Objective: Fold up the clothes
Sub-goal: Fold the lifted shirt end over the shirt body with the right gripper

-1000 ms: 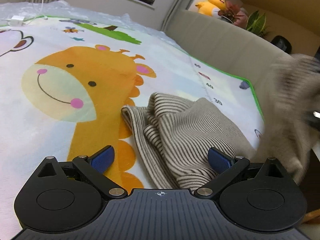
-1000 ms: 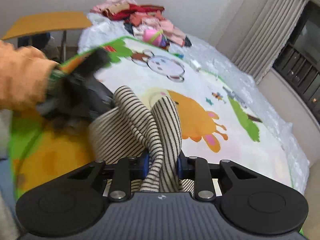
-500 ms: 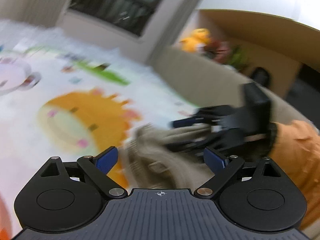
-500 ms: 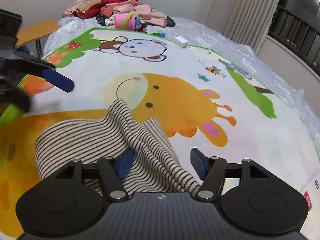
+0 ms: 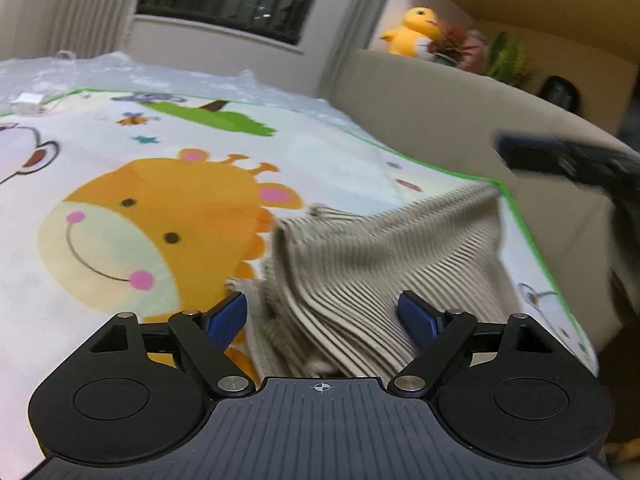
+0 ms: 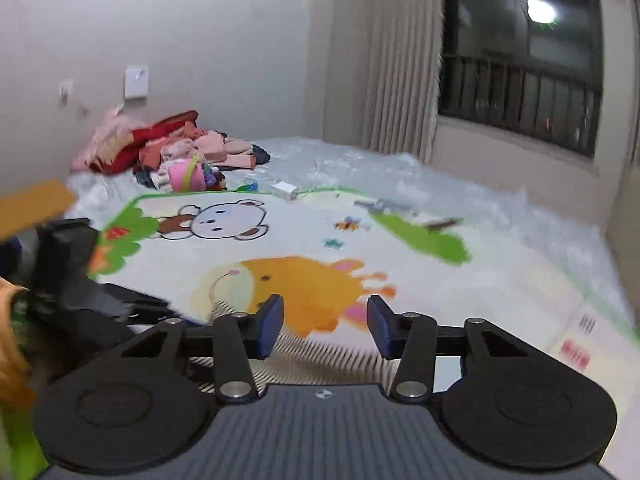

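Note:
A beige-and-brown striped garment (image 5: 372,264) lies bunched on the cartoon giraffe play mat (image 5: 160,216), near the mat's green right edge. My left gripper (image 5: 322,316) is open, its blue pads on either side of the garment's near folds without closing on them. My right gripper (image 6: 325,322) is open and empty, raised above the garment, whose striped edge (image 6: 320,354) shows just below its fingers. The right gripper also shows, blurred, at the right of the left wrist view (image 5: 560,160). The left gripper shows at the left of the right wrist view (image 6: 80,288).
A pile of pink and red clothes (image 6: 168,152) sits at the mat's far corner by the wall. A white charger (image 6: 284,190) with a cable lies beside it. A beige padded rail (image 5: 460,120) borders the mat, with a yellow plush duck (image 5: 412,32) behind it.
My right gripper opened, let go of the striped garment and lifted away. My left gripper swung back down over the garment, still open.

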Demonstrator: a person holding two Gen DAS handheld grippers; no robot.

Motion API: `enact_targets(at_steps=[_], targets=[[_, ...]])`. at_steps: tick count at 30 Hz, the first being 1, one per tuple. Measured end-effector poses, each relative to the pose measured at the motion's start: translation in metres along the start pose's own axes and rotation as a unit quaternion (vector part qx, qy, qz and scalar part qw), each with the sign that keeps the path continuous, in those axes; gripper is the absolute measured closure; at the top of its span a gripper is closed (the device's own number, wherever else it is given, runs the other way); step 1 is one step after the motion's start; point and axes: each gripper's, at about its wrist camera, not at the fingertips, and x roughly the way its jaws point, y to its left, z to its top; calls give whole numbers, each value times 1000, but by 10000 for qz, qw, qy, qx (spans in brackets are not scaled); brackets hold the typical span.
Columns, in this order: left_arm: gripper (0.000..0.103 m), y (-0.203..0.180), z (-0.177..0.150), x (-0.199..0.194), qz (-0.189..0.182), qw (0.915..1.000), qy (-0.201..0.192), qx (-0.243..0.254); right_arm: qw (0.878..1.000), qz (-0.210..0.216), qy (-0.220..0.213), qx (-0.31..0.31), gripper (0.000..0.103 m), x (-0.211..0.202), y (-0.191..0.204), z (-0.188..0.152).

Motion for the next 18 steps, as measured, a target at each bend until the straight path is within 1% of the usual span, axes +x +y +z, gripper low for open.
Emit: enact_targets(at_steps=[2, 4, 5, 7, 9, 12, 15, 17, 18], targets=[[15, 7, 3, 3, 87, 9999, 27, -141, 9996, 5, 136, 257, 63, 15, -6, -12], [14, 11, 4, 6, 142, 9996, 65, -248, 9977, -145, 411, 511, 63, 43, -15, -24], [14, 11, 5, 5, 156, 9995, 75, -281, 9961, -266, 592, 591, 68, 60, -20, -32], [16, 9, 8, -1, 236, 9994, 32, -241, 9921, -474, 918, 713, 68, 94, -29, -49], [19, 4, 15, -13, 246, 9996, -111, -120, 9900, -532, 877, 969, 66, 109, -37, -57], [19, -4, 28, -29, 41, 9991, -402, 113, 9893, -550, 812, 1082, 65, 114, -41, -59], [19, -16, 44, -24, -172, 9977, -494, 438, 9896, -567, 792, 1055, 64, 115, -39, -61], [20, -19, 42, -1, -27, 9980, -217, 599, 9891, -627, 778, 1077, 64, 112, -38, -61], [25, -20, 41, 12, 64, 9977, -56, 676, 9888, -652, 750, 1109, 62, 106, -37, -59]])
